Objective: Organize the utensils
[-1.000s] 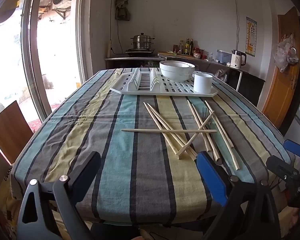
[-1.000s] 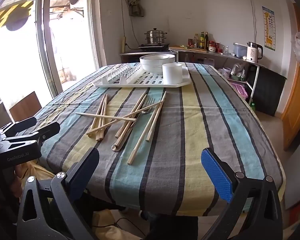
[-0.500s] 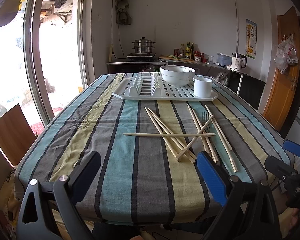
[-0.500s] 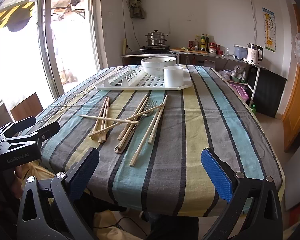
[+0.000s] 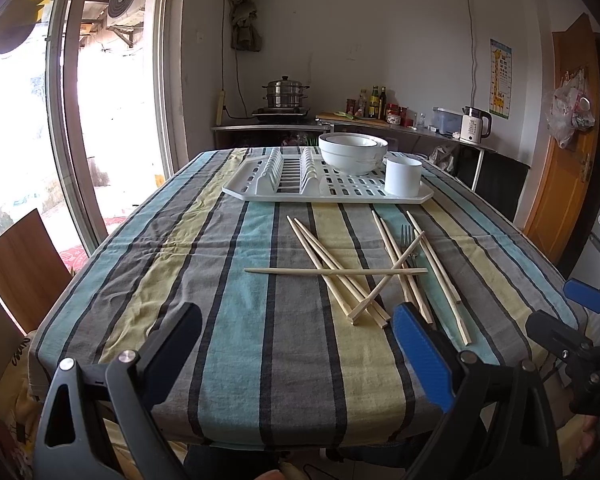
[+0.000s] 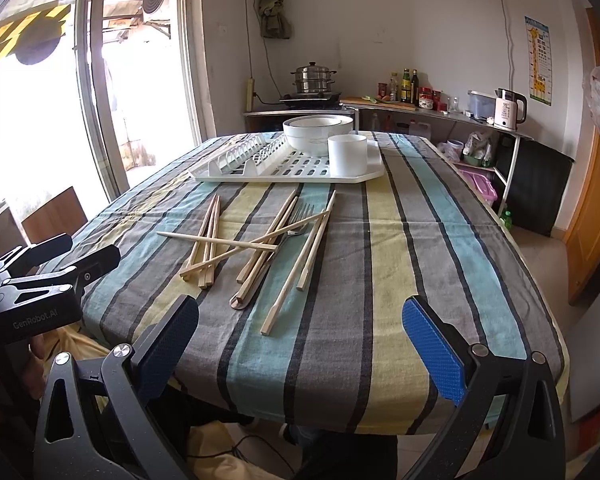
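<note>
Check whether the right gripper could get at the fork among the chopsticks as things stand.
Probably not cleanly: the right gripper is open with bare cloth ahead, but chopsticks lie across the fork.

Crossed chopsticks (image 6: 256,246) hide most of the fork (image 6: 278,240); bottle (image 5: 374,102) labels are too small to read.

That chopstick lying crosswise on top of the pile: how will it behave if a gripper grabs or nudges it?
The crosswise chopstick looks like thin, stiff wood, probably light. It rests across other chopsticks, so a nudge would likely pivot or slide it. Its slim shaft may slip or twist between the wide pads.
</note>
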A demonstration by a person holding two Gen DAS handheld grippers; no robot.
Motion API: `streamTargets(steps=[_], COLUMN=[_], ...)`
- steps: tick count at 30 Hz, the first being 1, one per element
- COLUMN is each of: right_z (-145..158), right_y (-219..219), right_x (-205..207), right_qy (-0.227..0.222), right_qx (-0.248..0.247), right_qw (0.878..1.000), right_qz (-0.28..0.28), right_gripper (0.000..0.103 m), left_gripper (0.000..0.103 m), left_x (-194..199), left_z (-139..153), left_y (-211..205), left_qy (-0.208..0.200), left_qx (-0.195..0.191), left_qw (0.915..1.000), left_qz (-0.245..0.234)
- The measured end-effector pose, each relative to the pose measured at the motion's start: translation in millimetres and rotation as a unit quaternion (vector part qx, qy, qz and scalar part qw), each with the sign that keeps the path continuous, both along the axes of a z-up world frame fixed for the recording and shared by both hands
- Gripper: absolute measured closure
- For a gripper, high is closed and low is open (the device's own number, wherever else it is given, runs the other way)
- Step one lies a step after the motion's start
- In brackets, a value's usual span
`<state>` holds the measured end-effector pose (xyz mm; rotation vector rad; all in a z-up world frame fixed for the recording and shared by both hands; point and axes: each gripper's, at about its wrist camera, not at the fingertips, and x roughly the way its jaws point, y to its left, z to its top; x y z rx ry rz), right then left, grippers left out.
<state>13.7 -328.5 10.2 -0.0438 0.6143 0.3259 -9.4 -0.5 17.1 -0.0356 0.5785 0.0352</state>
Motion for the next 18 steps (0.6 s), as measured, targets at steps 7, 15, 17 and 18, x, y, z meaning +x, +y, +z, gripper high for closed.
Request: streamTargets(steps=[7, 15, 17, 18], right_z=[0.6, 1.6, 1.5, 1.8], right_y=[-0.2, -0.7, -0.8, -0.6], right_x=[-0.4, -0.5, -0.5, -0.2], right_qy=[0.000, -0.001, -0.001, -0.001], right_qx=[0.001, 0.001, 0.001, 0.002], right_qw=[1.000, 1.000, 1.000, 1.000], right_qz=[0.000, 0.001, 0.001, 0.001], right_gripper=[0.001, 0.001, 0.001, 0.001], left_gripper=[0.005, 0.005, 0.005, 0.005], left_x=[-0.8, -1.4, -1.6, -1.4], left_z=[-0.4, -0.6, -0.7, -0.5], left_y=[-1.5, -1.8, -1.8, -1.6], left_qy=[0.000, 0.000, -0.001, -0.001], left_qx=[0.001, 0.001, 0.001, 0.001], left_qw=[1.0000, 1.0000, 1.0000, 1.0000], left_qz=[-0.001, -0.002, -0.001, -0.001])
